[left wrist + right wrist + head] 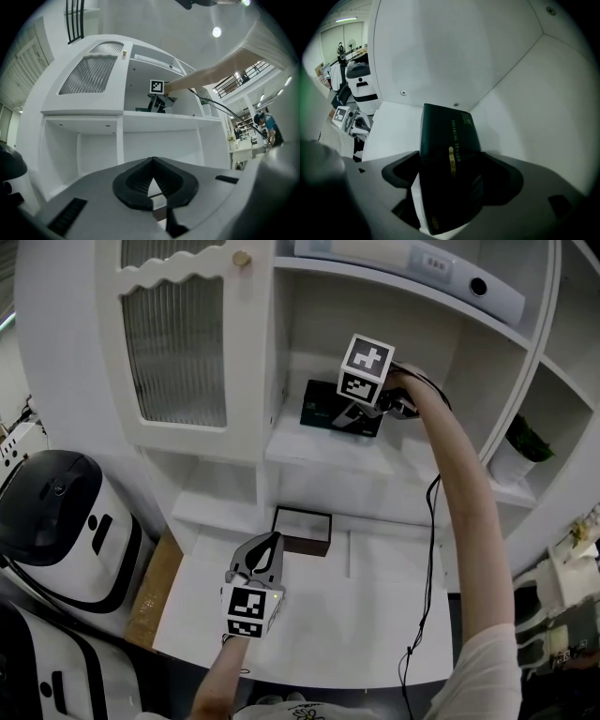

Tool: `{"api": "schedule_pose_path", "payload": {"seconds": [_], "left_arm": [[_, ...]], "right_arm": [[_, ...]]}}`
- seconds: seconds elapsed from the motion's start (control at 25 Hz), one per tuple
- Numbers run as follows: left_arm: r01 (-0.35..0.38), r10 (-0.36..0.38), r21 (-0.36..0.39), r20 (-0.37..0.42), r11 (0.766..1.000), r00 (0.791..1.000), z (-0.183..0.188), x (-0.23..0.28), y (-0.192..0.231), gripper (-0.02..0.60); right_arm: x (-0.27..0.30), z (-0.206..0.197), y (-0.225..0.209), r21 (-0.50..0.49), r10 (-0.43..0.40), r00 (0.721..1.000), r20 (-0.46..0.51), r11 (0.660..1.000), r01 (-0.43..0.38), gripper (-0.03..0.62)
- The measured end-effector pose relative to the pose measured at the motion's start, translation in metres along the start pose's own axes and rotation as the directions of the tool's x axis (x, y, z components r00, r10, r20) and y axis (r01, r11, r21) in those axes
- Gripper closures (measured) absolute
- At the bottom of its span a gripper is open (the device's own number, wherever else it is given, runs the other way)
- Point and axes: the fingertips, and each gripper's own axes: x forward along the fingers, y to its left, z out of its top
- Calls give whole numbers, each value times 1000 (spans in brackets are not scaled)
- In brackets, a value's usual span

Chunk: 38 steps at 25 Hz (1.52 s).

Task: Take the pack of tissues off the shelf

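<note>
white shelf (319, 451) boards and a white back wall fill most of what i see, with a white desk (375, 615) below the shelf. the pack of tissues (319, 405) is in the open middle compartment of the shelf, near its back wall, just right of the ribbed glass door (178, 343). my right gripper (354, 418) reaches into that compartment, and its own view shows the jaws clamped on the two long sides of the dark pack (447, 154). my left gripper (272, 545) hangs over the desk, well below the shelf, with its jaws together and nothing between them.

as i judge it, the reach and the grasp are done. the pack is still inside the shelf, and i cannot tell whether it has left the board or is resting on it. what is left is to draw it out past the front edge of the shelf.

gold capitals along the top of the pack read "dreaming tender". a small gold mark near its close end is too blurred to read.
</note>
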Motion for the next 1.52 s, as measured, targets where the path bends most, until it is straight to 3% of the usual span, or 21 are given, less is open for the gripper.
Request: {"api": "schedule_pose_path", "payload": {"seconds": [0.44, 0.84, 1.12, 1.32, 1.4, 1.52], "left_arm": [[13, -13, 21, 11, 1000, 1000, 6, -12, -9, 581], [55, -57, 42, 58, 998, 997, 27, -24, -27, 581], [86, -93, 66, 100, 994, 991, 47, -30, -38, 581], [113, -125, 92, 133, 989, 983, 66, -34, -51, 581], [123, -136, 97, 146, 988, 980, 74, -35, -56, 581], [134, -150, 106, 163, 985, 975, 81, -39, -63, 581]], "right_arm": [[-13, 4, 9, -88, -120, 991, 64, 988, 125, 194], [-79, 9, 0, -5, -327, 927, 184, 943, 334, 195], [-148, 12, 17, 112, -460, 831, 314, 887, 448, 195], [-188, 14, 52, 157, -509, 766, 394, 858, 489, 195], [-202, 11, 64, 190, -548, 721, 425, 833, 520, 195], [-222, 2, 78, 280, -632, 616, 471, 769, 574, 195]]}}
